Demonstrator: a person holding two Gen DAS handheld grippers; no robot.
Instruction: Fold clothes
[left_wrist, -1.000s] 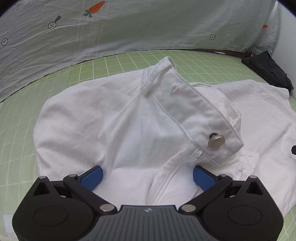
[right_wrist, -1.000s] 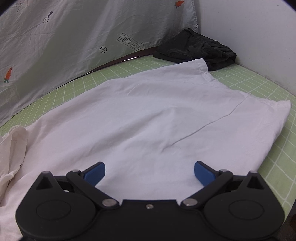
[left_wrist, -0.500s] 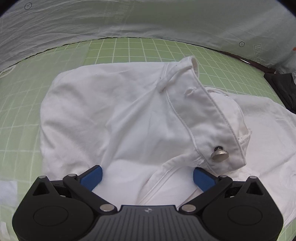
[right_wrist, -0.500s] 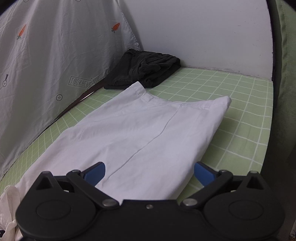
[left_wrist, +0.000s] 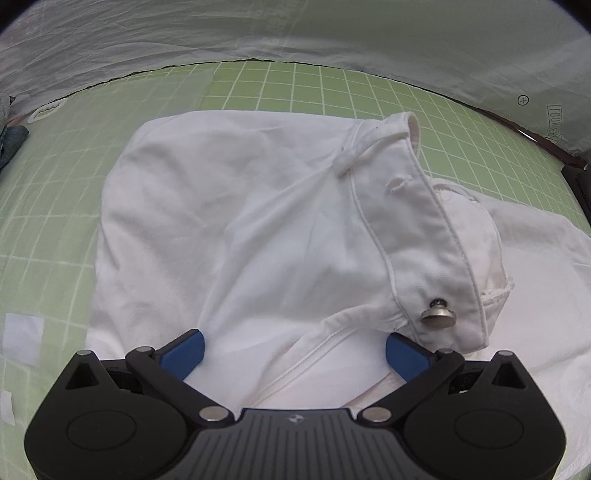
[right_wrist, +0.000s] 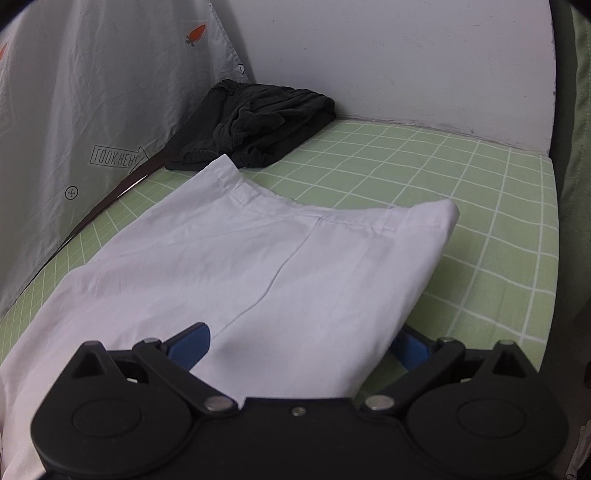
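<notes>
White trousers (left_wrist: 258, 229) lie on the green gridded mat (left_wrist: 295, 88). In the left wrist view the waistband (left_wrist: 417, 229) is folded over, with a metal button (left_wrist: 437, 317) at its end and the zipper fly running down toward me. My left gripper (left_wrist: 295, 350) is open just above the fly area, empty. In the right wrist view the trouser legs (right_wrist: 240, 273) lie flat, hems (right_wrist: 332, 216) at the far end. My right gripper (right_wrist: 295, 345) is open and empty, fingers straddling the near edge of the leg.
A dark crumpled garment (right_wrist: 255, 122) lies in the far corner against the white wall (right_wrist: 388, 55). A grey printed sheet (right_wrist: 92, 92) hangs along the back. The mat's right edge (right_wrist: 550, 221) drops off. Tape patches (left_wrist: 22, 339) sit on the mat at left.
The left gripper has swung left, bringing the waist bunch further right in view. The right gripper has turned right toward the hems and the corner, and sits lower over the leg.
</notes>
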